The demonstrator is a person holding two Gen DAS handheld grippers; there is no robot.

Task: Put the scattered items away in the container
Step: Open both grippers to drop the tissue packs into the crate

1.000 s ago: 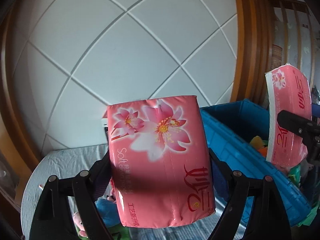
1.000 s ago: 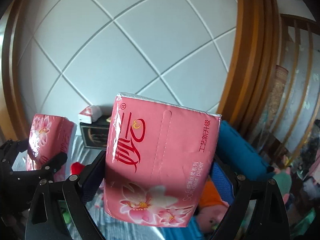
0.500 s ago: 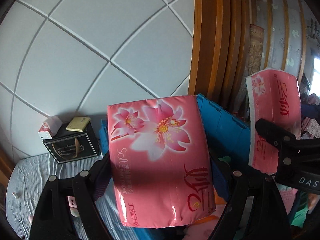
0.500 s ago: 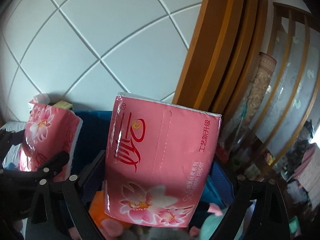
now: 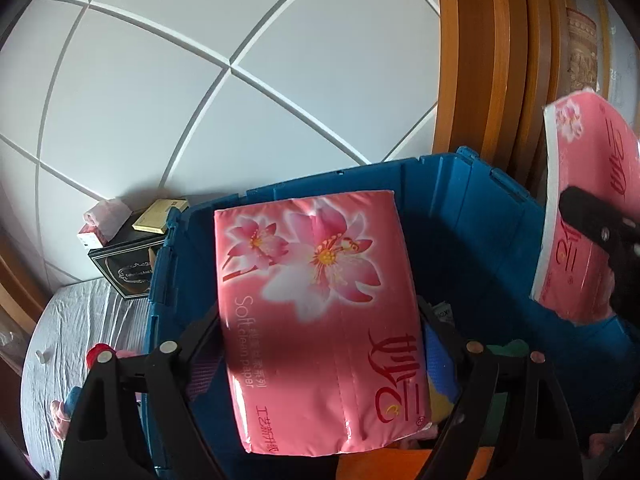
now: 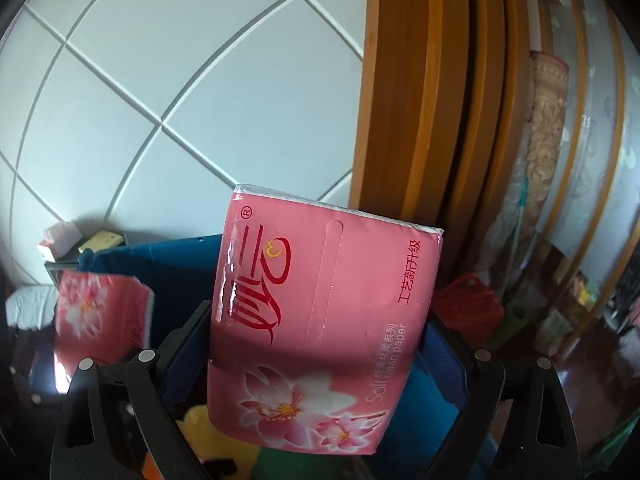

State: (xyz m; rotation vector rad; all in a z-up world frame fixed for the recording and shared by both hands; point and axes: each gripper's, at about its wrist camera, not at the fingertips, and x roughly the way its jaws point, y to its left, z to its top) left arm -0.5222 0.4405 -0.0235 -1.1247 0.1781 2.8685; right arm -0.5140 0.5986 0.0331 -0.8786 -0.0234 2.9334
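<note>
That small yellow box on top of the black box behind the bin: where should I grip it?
Grip the yellow box across its two long edges, coming down from above. It lies flat on the black box, so only its thin sides can be pinched. Both hand-held grippers hold tissue packs, so free one first.

Home, most likely bedroom. Padded white headboard (image 5: 224,80) with diagonal seams, set in wooden frame (image 5: 480,60), fills far side. Grey wrinkled bedsheet (image 5: 80,320) at near left. Blue plastic crate (image 5: 460,208) stands on bed, soft toys and colourful things inside. Black box (image 5: 124,268) with small packets on top against headboard, left of crate. At far right, patterned frosted panels in wooden frames (image 6: 592,140) and red basket (image 6: 472,304) low down.
</note>
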